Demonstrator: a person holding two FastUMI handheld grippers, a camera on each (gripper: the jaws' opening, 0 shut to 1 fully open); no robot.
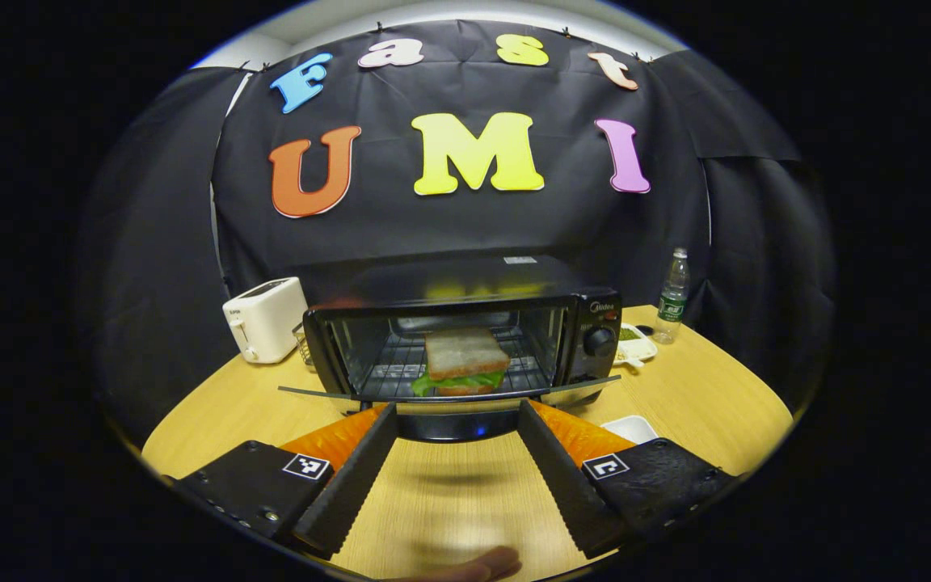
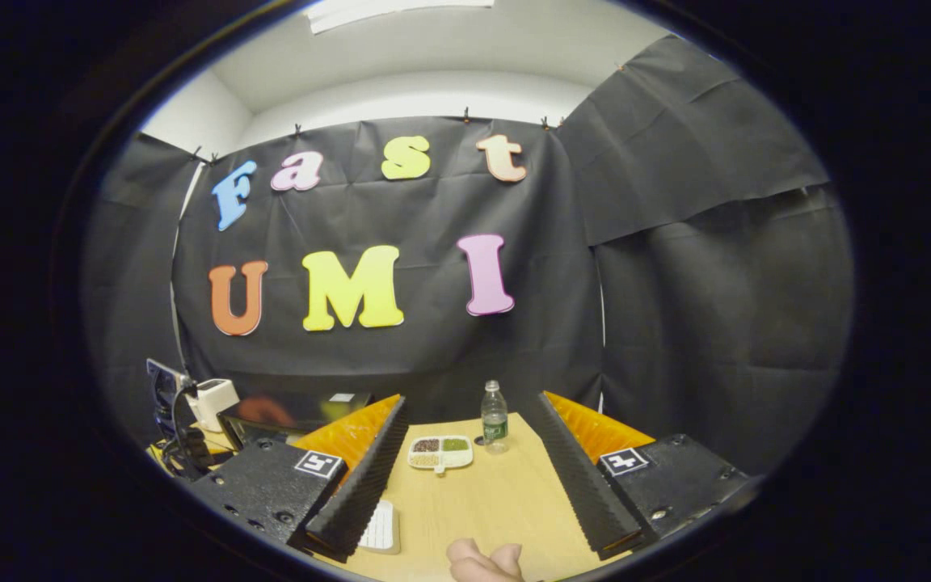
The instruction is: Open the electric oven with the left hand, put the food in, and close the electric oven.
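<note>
The black electric oven (image 1: 591, 311) stands on the wooden table (image 1: 700, 388) with its glass door (image 1: 316, 394) dropped flat and open. A sandwich (image 1: 464, 356) of bread and lettuce lies on the rack inside. My left gripper (image 1: 457, 408) is open right in front of the door, and the door's dark handle (image 1: 453, 426) sits between its fingertips, untouched as far as I can tell. My right gripper (image 2: 469, 400) is open and holds nothing; it hovers over the table to the right of the oven (image 2: 296, 408).
A white toaster (image 1: 265, 319) stands left of the oven. A water bottle (image 2: 494, 419) and a compartment tray (image 2: 440, 453) of grains sit at the back right. A small white dish (image 1: 631, 427) lies near the left gripper's right finger. A thumb (image 2: 486, 562) shows at the bottom edge.
</note>
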